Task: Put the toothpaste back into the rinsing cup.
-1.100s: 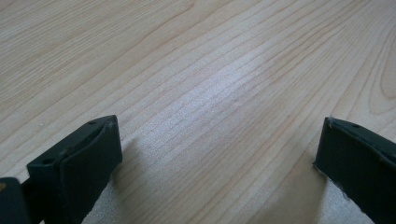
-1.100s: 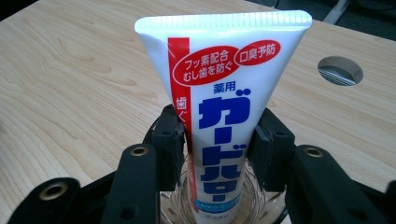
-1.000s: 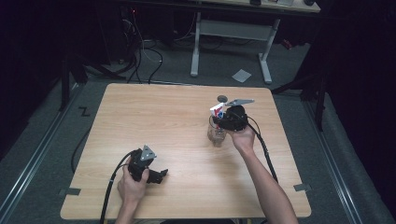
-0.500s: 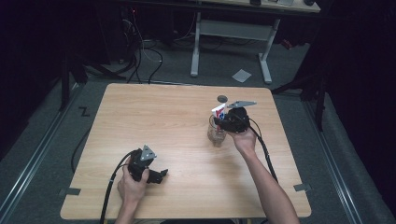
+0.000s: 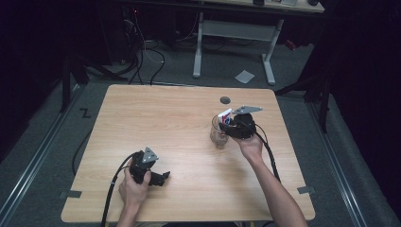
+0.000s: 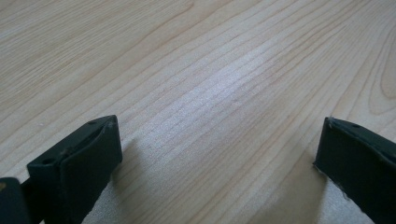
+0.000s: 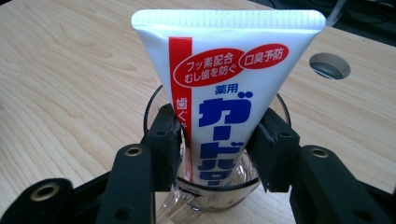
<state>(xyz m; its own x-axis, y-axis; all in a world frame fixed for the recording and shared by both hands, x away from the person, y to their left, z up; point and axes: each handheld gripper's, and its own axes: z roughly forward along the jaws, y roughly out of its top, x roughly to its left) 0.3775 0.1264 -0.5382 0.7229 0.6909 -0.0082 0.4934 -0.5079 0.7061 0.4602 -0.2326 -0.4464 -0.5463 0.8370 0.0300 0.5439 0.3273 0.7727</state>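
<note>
Right gripper view has the toothpaste tube (image 7: 224, 93) standing cap-down in the glass cup (image 7: 212, 186) on the worktop (image 7: 70, 70), the right tool (image 7: 217, 140) just opening around it, so only withdrawal remains; the left tool (image 6: 219, 154) gapes empty.

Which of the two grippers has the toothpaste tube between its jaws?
The right gripper: its jaws, which have just been opening, flank the toothpaste tube standing in the clear glass. The left gripper has only bare table between its jaws.
</note>
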